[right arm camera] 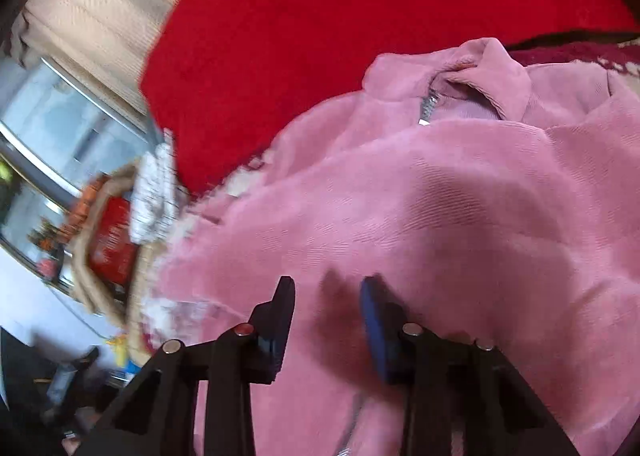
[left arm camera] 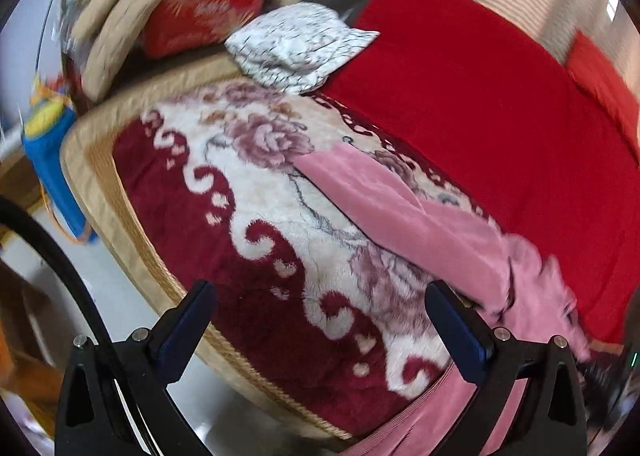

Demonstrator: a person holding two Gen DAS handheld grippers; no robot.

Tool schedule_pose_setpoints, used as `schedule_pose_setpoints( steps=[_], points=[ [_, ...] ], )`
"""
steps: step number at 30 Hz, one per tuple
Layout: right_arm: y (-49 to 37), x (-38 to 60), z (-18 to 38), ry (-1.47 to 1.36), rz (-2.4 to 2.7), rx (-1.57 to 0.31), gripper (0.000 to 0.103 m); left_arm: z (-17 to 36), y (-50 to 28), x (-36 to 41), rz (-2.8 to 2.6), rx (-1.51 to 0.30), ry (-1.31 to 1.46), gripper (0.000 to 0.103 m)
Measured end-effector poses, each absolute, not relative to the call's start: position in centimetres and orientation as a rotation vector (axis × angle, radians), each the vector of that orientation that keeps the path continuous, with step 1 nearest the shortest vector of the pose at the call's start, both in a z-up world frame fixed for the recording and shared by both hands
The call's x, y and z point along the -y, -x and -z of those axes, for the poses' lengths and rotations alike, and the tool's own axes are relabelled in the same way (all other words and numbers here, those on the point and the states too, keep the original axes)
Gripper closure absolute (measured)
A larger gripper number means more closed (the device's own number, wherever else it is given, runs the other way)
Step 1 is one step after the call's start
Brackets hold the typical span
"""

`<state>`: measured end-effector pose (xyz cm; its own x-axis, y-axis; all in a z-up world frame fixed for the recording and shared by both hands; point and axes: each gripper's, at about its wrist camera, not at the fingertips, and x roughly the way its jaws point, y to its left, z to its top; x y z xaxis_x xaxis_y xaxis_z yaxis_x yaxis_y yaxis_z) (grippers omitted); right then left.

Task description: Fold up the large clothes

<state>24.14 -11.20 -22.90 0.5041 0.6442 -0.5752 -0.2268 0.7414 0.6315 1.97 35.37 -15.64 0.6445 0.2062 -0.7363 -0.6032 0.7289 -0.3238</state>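
Blue-padded left tongs (left arm camera: 320, 316) are standing wide open at the six o'clock edge of the left wrist view, hovering over a floral blanket (left arm camera: 256, 223) with nothing between the pads. Just past the right-hand finger, toward four o'clock, a pink jacket (left arm camera: 424, 215) is lying across that blanket on the bed, one long sleeve running up toward the centre and its ribbed hem trailing down to five o'clock. Beyond it, from one to three o'clock, a red bedspread (left arm camera: 480, 95) is covering the rest of the bed. At twelve o'clock a white patterned cloth (left arm camera: 296, 47) is resting where the blanket meets the bedspread, and at eleven o'clock a red pillow (left arm camera: 204, 15) is sitting under a beige quilt (left arm camera: 120, 27). At nine o'clock a blue toy (left arm camera: 48, 159) is showing beside the bed, blurred.

Seen from the right wrist, the right tongs (right arm camera: 328, 320) are standing partly open just above the pink jacket (right arm camera: 440, 215), casting a shadow on it, with no fold caught between the pads. The jacket's collar and zip (right arm camera: 430, 105) are lying toward one o'clock, and the red bedspread (right arm camera: 340, 15) is filling twelve o'clock.
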Motion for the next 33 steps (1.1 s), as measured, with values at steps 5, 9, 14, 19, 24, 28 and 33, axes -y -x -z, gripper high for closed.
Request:
schedule_pose_setpoints(
  steps=[5, 9, 14, 19, 24, 28, 33],
  points=[
    [-20.3, 10.3, 21.5, -0.468, -0.695, -0.793, 0.064, 16.8, -4.6, -37.7, -0.449, -0.717, 0.749, 0.0],
    [-18.5, 9.8, 23.2, -0.473, -0.753, -0.81, 0.064, 18.4, -9.5, -39.1, -0.409, -0.783, 0.783, 0.0],
    [-18.3, 10.1, 25.0, -0.475, -0.773, -0.824, 0.064, 21.6, -15.2, -42.2, -0.444, -0.856, 0.869, 0.0],
    [-18.0, 10.3, 25.2, -0.484, -0.799, -0.779, 0.064, 24.4, -17.4, -44.0, -0.501, -0.884, 0.932, 0.016],
    [-18.2, 9.2, 25.2, -0.449, -0.807, -0.778, 0.064, 23.9, -19.7, -44.0, -0.475, -0.872, 0.863, 0.076],
    [-18.1, 9.4, 25.3, -0.465, -0.817, -0.768, 0.064, 22.8, -20.7, -43.2, -0.5, -0.885, 0.782, 0.099],
    [-17.7, 10.4, 24.5, -0.493, -0.809, -0.723, 0.064, 16.5, -20.3, -38.9, -0.421, -0.796, 0.572, 0.1]
  ],
)
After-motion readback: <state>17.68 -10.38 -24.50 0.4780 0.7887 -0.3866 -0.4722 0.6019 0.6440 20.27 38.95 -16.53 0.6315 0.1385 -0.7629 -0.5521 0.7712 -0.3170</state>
